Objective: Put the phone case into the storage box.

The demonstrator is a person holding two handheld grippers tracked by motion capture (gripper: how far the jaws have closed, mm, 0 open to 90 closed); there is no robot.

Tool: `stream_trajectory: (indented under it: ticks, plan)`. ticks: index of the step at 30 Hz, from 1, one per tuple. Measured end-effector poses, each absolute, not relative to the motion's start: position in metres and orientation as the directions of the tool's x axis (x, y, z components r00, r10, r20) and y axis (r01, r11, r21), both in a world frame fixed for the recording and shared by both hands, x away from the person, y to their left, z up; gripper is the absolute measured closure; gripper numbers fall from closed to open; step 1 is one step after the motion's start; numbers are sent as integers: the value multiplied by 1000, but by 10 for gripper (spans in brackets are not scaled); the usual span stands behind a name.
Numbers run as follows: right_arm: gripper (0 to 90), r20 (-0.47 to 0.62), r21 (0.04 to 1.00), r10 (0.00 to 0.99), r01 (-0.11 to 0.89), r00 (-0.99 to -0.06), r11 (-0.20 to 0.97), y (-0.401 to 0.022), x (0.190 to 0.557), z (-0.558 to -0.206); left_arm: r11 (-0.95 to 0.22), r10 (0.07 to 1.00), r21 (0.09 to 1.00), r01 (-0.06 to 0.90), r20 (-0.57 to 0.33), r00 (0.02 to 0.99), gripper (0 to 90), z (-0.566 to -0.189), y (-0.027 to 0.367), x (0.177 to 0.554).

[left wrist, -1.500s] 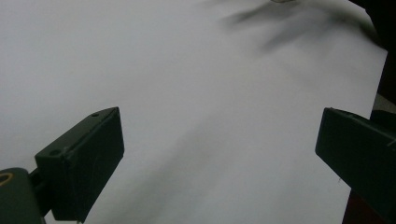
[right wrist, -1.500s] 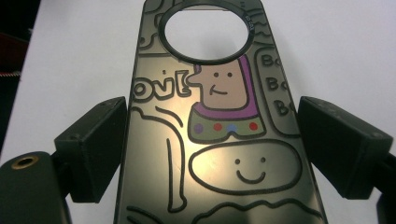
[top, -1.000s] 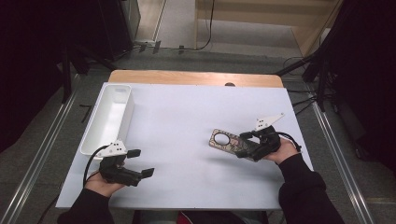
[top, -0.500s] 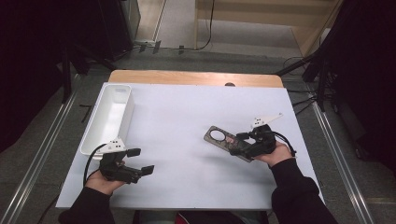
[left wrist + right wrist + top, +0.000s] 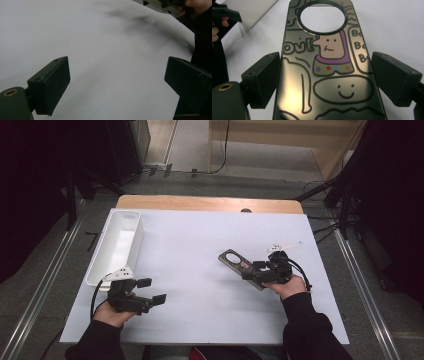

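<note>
right gripper view: my right gripper (image 5: 325, 75) grasps the phone case (image 5: 327, 62) by its long sides, its length pointing away toward the bin (image 5: 117, 245); my left gripper (image 5: 150, 292) hangs released, nearer that bin.

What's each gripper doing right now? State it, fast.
Left gripper: open, jaws wide apart, nothing between them.
Right gripper: closed on the edges of the phone case, a dark one with cartoon drawings.
</note>
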State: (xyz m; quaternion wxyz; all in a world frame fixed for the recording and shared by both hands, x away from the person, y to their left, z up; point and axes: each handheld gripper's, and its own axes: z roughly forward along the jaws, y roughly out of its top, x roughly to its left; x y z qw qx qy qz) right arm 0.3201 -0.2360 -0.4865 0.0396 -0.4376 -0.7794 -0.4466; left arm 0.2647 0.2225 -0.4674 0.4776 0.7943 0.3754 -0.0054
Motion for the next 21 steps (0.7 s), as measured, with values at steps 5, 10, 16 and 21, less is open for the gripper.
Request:
stream_trajectory:
  ticks: [5, 10, 16, 21]
  plan:
    - [107, 480, 650, 651, 737, -588, 186, -230, 319, -487, -205, 604, 741, 640, -419, 678, 60, -465, 219, 268]
    - [107, 496, 656, 669, 744, -553, 129, -222, 317, -486, -226, 584, 733, 642, -426, 691, 61, -465, 214, 269]
    - [107, 512, 654, 673, 750, -534, 98, -210, 317, -489, -198, 604, 699, 687, -465, 647, 61, -463, 205, 268]
    - [107, 521, 651, 675, 755, -523, 83, -202, 317, -492, -196, 571, 704, 683, -484, 663, 61, -462, 200, 270]
